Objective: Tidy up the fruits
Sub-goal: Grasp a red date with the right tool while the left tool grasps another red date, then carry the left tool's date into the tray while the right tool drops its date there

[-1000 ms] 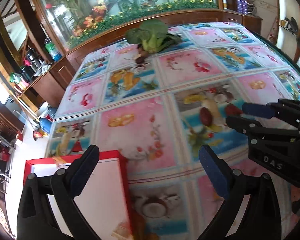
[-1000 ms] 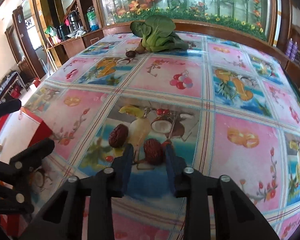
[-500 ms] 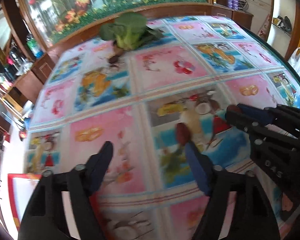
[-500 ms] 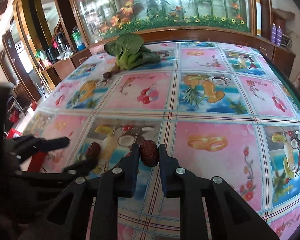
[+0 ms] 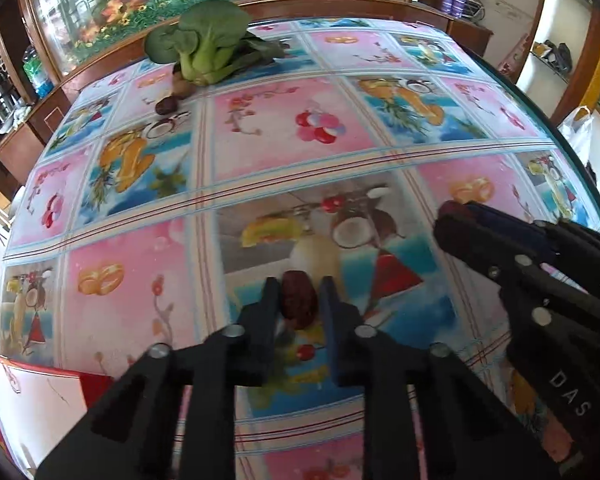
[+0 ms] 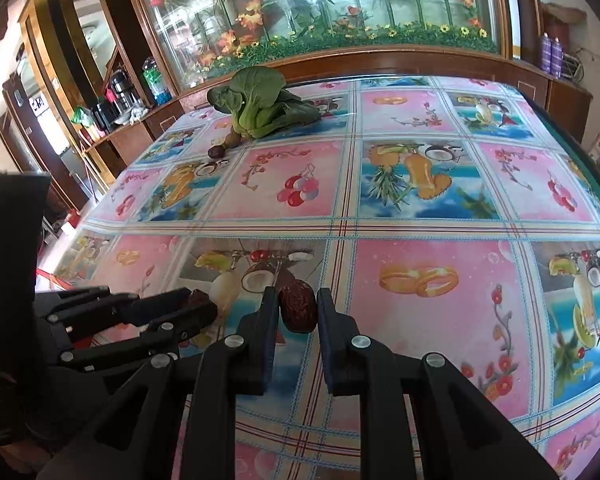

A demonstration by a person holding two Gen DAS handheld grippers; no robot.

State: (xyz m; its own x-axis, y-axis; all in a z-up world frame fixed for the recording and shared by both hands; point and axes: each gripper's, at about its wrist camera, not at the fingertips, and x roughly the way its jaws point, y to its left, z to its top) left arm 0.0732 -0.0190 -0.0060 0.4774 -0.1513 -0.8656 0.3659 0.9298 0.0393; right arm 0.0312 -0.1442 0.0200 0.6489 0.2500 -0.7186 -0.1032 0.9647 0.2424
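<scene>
My left gripper [image 5: 299,300] is shut on a wrinkled dark red date [image 5: 298,299], low over the fruit-print tablecloth. My right gripper [image 6: 298,308] is shut on a second red date [image 6: 298,307]. In the left wrist view the right gripper [image 5: 456,216] comes in from the right. In the right wrist view the left gripper [image 6: 198,306] comes in from the left with its date [image 6: 198,298] at the tips. Another date [image 5: 166,105] and a brown fruit [image 5: 182,87] lie far back beside the greens.
A green leafy vegetable [image 5: 208,46] lies at the table's far side. A red-rimmed white box [image 5: 28,404] sits at the near left. The table [image 5: 560,136] edge curves down the right. A wooden cabinet with a glass flower display [image 6: 320,12] stands behind.
The left gripper swung right from the red box and shut on the left date. The right gripper shut on its date and lifted it slightly rightward.
</scene>
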